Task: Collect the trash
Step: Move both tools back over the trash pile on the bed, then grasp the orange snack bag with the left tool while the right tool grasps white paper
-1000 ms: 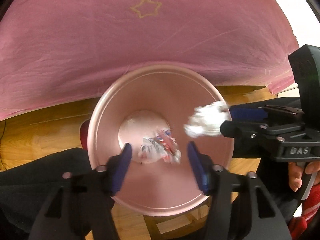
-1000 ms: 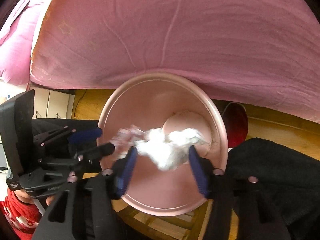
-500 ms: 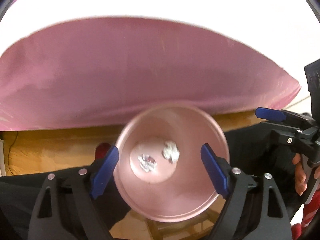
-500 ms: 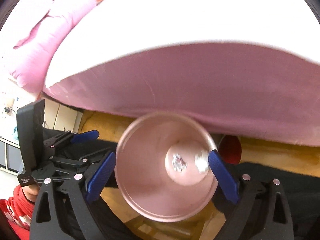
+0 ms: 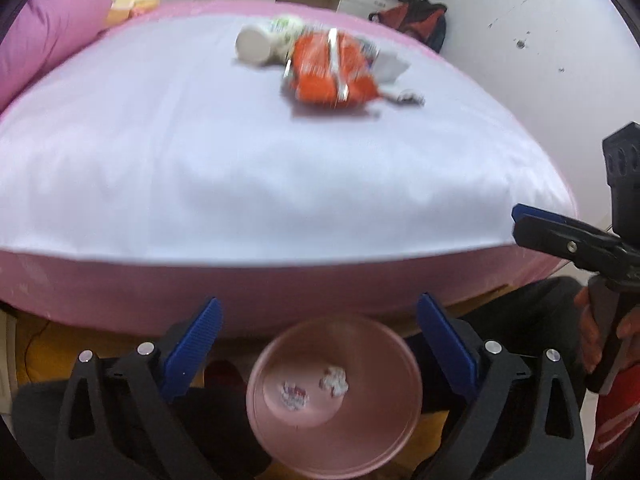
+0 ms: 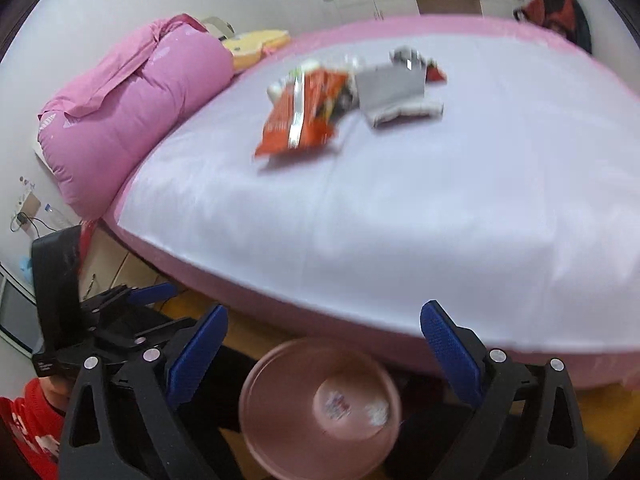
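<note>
Moved: both grippers are rising off the bin [image 5: 334, 396], bed now filling the views.
Left gripper [image 5: 318, 338]: gaping wide, empty, lower centre.
Right gripper [image 6: 324, 338]: likewise wide, empty.
Trash: two scraps [image 5: 314, 386] lying in bin; orange bag [image 5: 330, 72] sitting upper centre.

Black plastic tongs: left tongs [image 5: 318, 330] and right tongs [image 6: 324, 334], each tipped with ribbed blue pads [image 5: 192, 354] and studded with silver screws [image 5: 146, 348]. Boxy black housing [image 6: 56, 276] bearing small white lettering. Bare-skinned fingers [image 5: 586, 336]; red sleeve [image 6: 30, 426] patterned white.
</note>
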Demonstrator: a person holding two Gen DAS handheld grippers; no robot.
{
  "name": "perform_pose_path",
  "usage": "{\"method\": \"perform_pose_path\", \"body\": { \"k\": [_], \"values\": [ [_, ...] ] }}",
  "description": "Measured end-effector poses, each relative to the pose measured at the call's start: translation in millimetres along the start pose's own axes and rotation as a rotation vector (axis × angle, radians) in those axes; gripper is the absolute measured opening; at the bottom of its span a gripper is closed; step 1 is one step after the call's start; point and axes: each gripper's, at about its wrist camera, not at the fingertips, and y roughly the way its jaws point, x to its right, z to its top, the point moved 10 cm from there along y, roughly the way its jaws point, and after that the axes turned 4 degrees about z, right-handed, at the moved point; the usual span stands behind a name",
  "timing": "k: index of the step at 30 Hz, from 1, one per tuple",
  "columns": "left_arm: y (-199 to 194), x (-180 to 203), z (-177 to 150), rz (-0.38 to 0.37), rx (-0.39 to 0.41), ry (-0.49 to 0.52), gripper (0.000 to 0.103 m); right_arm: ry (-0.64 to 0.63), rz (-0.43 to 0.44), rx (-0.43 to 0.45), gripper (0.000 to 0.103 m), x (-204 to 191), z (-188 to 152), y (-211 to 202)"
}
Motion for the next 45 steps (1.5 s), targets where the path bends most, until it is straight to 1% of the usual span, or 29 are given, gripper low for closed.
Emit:
{"method": "perform_pose_path", "body": {
  "k": [4, 8, 12, 17, 22, 25, 29, 31, 32, 33, 35, 37, 39, 43, 45],
  "values": [
    [-3.6, 9.7, 28.3, 0.0, 0.062, 0.023, 0.098, -0.034, -0.014, 0.034, 0.098, 9.6, 35.5, -4.9],
    [-2.9, 19.0, 65.8, 0.012, 0.116, 0.054, 0.098, -0.069, -0.017, 0.066, 0.098, 19.2, 68.0, -4.3],
    [0.5, 25.0, 96.8, 0.022, 0.142, 0.077, 0.098, -0.095, -0.026, 0.079, 0.098, 30.0, 95.3, 4.9],
    [20.6, 31.3, 140.7, 0.044, 0.174, 0.106, 0.098, -0.109, -0.019, 0.083, 0.098, 47.1, 123.0, 25.0],
    [58.0, 31.4, 177.3, 0.067, 0.163, 0.116, 0.098, -0.105, -0.027, 0.078, 0.098, 71.7, 143.3, 44.7],
    [76.4, 30.5, 194.4, 0.087, 0.156, 0.124, 0.098, -0.08, -0.001, 0.076, 0.098, 83.8, 148.4, 51.7],
    [97.5, 24.5, 209.0, 0.105, 0.149, 0.122, 0.098, -0.075, 0.019, 0.068, 0.098, 90.7, 153.9, 60.8],
    [107.1, 19.7, 213.8, 0.101, 0.135, 0.113, 0.097, -0.077, 0.024, 0.064, 0.098, 92.0, 156.1, 65.5],
    [111.2, 17.0, 215.9, 0.095, 0.13, 0.104, 0.093, -0.078, 0.028, 0.061, 0.098, 92.3, 157.4, 68.2],
    [114.1, 15.7, 216.8, 0.091, 0.124, 0.104, 0.085, -0.079, 0.032, 0.06, 0.098, 92.1, 158.6, 70.3],
    [120.1, 14.4, 216.3, 0.08, 0.109, 0.112, 0.072, -0.084, 0.039, 0.055, 0.098, 90.3, 160.6, 75.4],
    [121.0, 12.8, 215.5, 0.072, 0.112, 0.113, 0.068, -0.097, 0.043, 0.049, 0.098, 86.6, 163.0, 81.8],
    [117.6, 12.8, 212.1, 0.063, 0.114, 0.114, 0.058, -0.109, 0.041, 0.042, 0.098, 83.5, 164.9, 87.9],
    [106.1, 9.4, 206.3, 0.049, 0.121, 0.108, 0.057, -0.137, 0.025, 0.026, 0.098, 78.0, 171.1, 102.5],
    [100.7, 7.0, 204.1, 0.04, 0.122, 0.102, 0.055, -0.152, 0.004, 0.013, 0.098, 78.1, 173.6, 110.9]
  ]
}}
